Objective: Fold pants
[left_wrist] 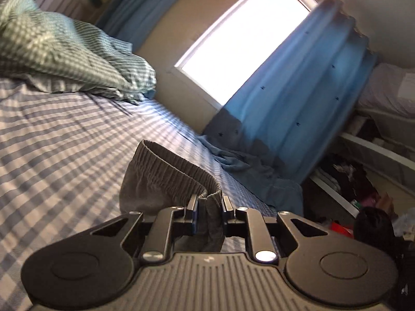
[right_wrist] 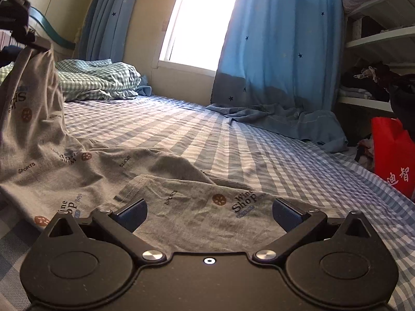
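Over the checked bed (right_wrist: 259, 155): left gripper (left_wrist: 209, 213) pinched the pants (right_wrist: 77, 165) at the waistband (left_wrist: 166, 165), lifted.
Right gripper (right_wrist: 209, 213) hung spread above a flat leg; it should clamp that hem before folding.

One pants (right_wrist: 77, 160), two grippers — one pillow (left_wrist: 64, 51).

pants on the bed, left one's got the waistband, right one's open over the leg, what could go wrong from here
1. The left gripper pinches only a small bunch of the elastic waistband, so the fabric may slip out as it lifts.
2. The right gripper is open above the leg hem and pins nothing; the grey pants could drag across the checked bedsheet and bunch.
3. The legs already lie creased and overlapped, so a fold may come out crooked.
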